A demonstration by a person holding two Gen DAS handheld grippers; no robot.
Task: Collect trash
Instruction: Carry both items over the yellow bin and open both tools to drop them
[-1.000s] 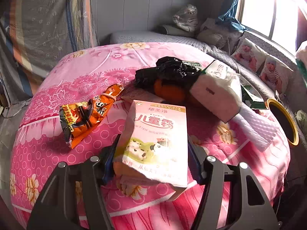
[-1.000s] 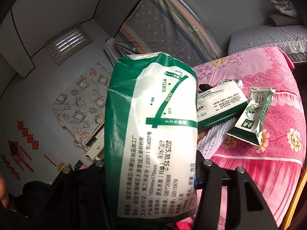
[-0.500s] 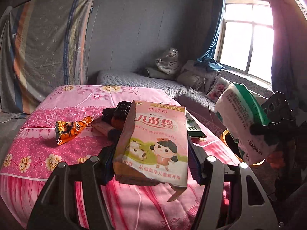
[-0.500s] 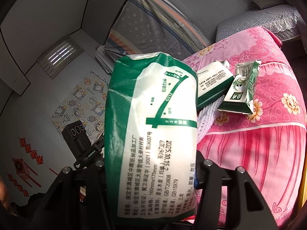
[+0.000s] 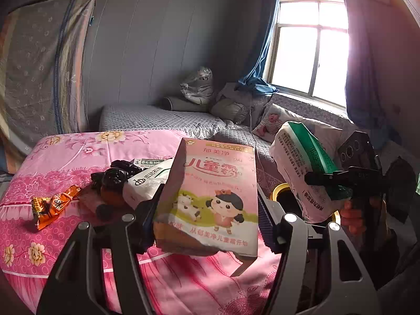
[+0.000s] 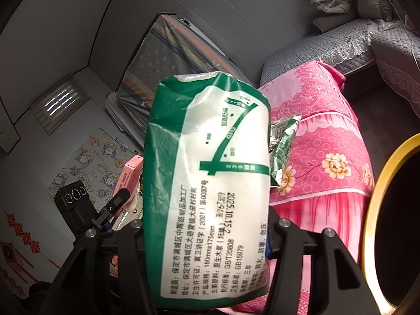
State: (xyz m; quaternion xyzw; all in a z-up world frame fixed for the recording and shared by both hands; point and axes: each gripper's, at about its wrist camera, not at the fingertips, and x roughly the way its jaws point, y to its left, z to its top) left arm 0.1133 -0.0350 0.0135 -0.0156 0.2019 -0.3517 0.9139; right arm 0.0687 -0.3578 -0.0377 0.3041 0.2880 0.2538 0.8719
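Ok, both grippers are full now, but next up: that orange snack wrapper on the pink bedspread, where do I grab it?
Take the orange snack wrapper across its narrow width near the middle, coming down from above. It lies flat and crumpled on the pink bedspread, apart from the black bag, so a top pinch looks least obstructed.

Bin (image 6: 372,204) cut off by frame edge; snack wrapper (image 6: 282,141) prob. half-hidden behind tissue pack (image 6: 210,191).

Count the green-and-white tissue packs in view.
2. One tissue pack is clamped in the right gripper; another lies on the pink bed. Others may be hidden.
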